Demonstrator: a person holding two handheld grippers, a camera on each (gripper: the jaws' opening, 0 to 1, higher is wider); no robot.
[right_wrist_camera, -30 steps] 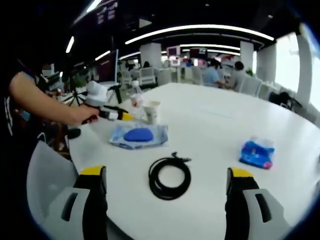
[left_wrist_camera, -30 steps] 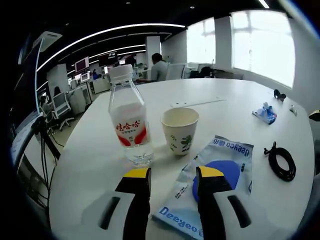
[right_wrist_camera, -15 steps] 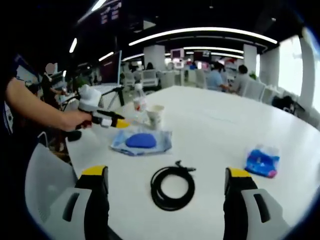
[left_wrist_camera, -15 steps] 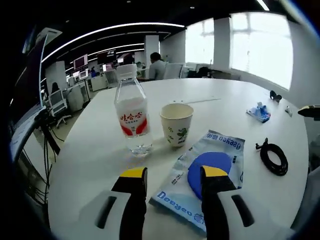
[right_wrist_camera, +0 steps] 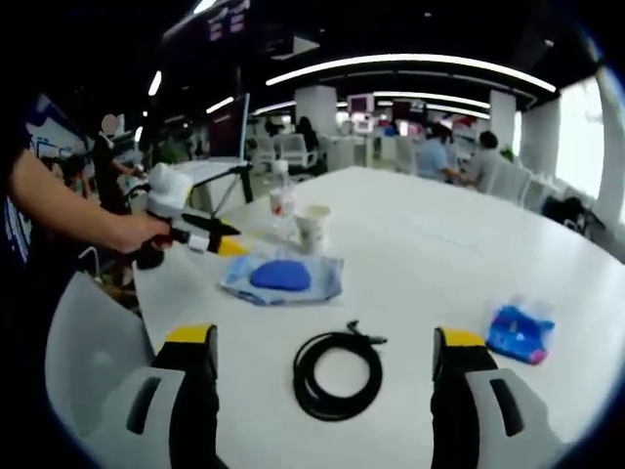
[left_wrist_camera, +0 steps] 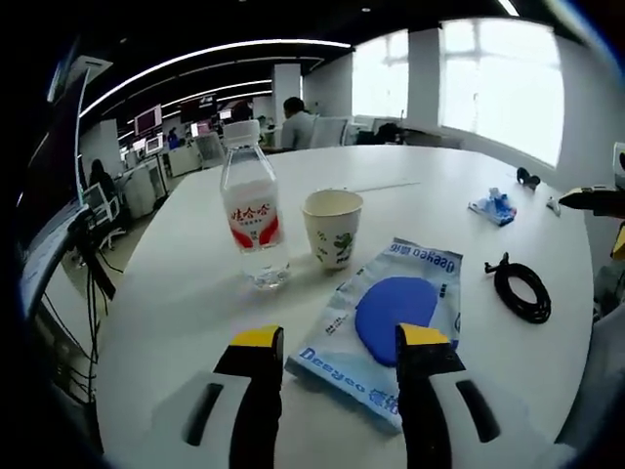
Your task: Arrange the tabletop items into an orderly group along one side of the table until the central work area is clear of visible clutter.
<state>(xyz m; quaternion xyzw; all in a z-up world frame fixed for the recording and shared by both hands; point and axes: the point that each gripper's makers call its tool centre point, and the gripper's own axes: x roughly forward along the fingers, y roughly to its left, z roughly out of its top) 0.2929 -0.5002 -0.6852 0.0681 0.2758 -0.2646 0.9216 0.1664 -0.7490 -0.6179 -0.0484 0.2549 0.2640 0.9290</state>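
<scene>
1. In the left gripper view, the left gripper (left_wrist_camera: 332,342) hovers low over the near edge of the round white table (left_wrist_camera: 195,293), its two yellow-tipped jaws parted with nothing between them.
2. Just ahead of those jaws lies a flat blue-and-white wet-wipe pack (left_wrist_camera: 391,318), its near corner sitting in the gap between the jaw tips; whether a jaw touches it cannot be told.
3. Beyond the pack stands a paper cup (left_wrist_camera: 332,227) with a green leaf print, upright and open-topped, just beside the pack's far edge.
4. To the cup's left stands a clear water bottle (left_wrist_camera: 251,215) with a white cap and red label, upright and close to the cup but apart from it.
5. Right of the pack, well apart, lies a coiled black cable (left_wrist_camera: 520,290); farther back is a small blue packet (left_wrist_camera: 493,206).
6. In the right gripper view, the right gripper (right_wrist_camera: 327,347) has its jaws spread wide, holding nothing, with the coiled cable (right_wrist_camera: 337,374) on the table between and just past them.
7. The small blue packet (right_wrist_camera: 520,333) lies near the right jaw.
8. Farther off, the pack (right_wrist_camera: 283,277), cup (right_wrist_camera: 312,227) and bottle (right_wrist_camera: 282,198) cluster near the table's left side, where a person's hand (right_wrist_camera: 137,233) holds the left gripper (right_wrist_camera: 220,242).
9. Office desks, chairs and seated people (right_wrist_camera: 435,154) fill the background.
</scene>
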